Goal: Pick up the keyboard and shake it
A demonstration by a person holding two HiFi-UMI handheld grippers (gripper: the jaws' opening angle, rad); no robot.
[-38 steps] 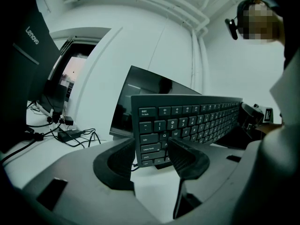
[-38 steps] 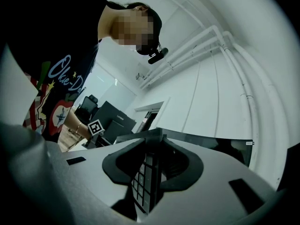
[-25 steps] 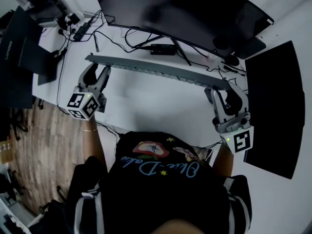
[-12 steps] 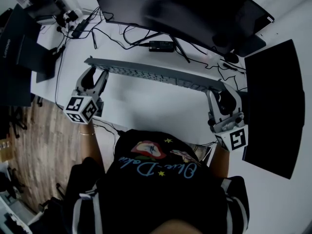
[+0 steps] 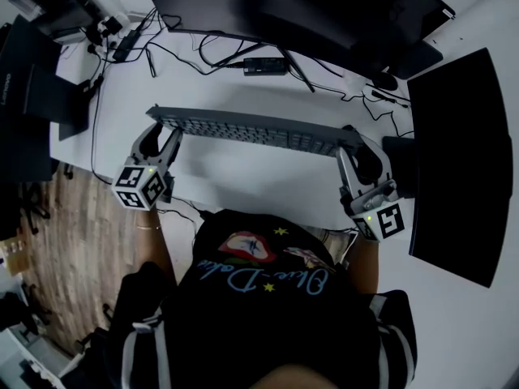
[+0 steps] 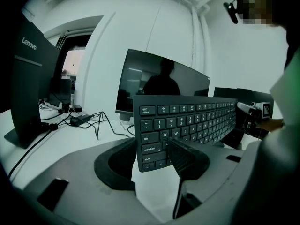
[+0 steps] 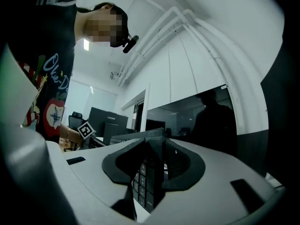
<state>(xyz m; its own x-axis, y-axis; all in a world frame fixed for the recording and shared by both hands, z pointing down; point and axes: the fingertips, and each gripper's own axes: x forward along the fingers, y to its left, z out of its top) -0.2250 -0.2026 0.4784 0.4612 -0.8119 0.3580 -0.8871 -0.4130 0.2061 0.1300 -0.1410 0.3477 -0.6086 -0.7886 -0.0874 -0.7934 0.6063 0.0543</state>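
A long grey keyboard hangs above the white desk, tipped up on its long edge with the keys partly facing me. My left gripper is shut on its left end. My right gripper is shut on its right end. In the left gripper view the keyboard stands upright between the pads of the left gripper, with one pad pressed on the lower left keys. The right gripper view looks along the keyboard edge-on, with the right gripper clamped on it.
A wide curved monitor stands at the back of the desk. Cables and a small black box lie in front of it. A black mat covers the right side. A dark Lenovo screen stands at the left, beside wooden floor.
Both grippers have brought the keyboard nearer to my body and lower in the head view. It has rotated, so more of its keys show now. Both grips are unchanged.
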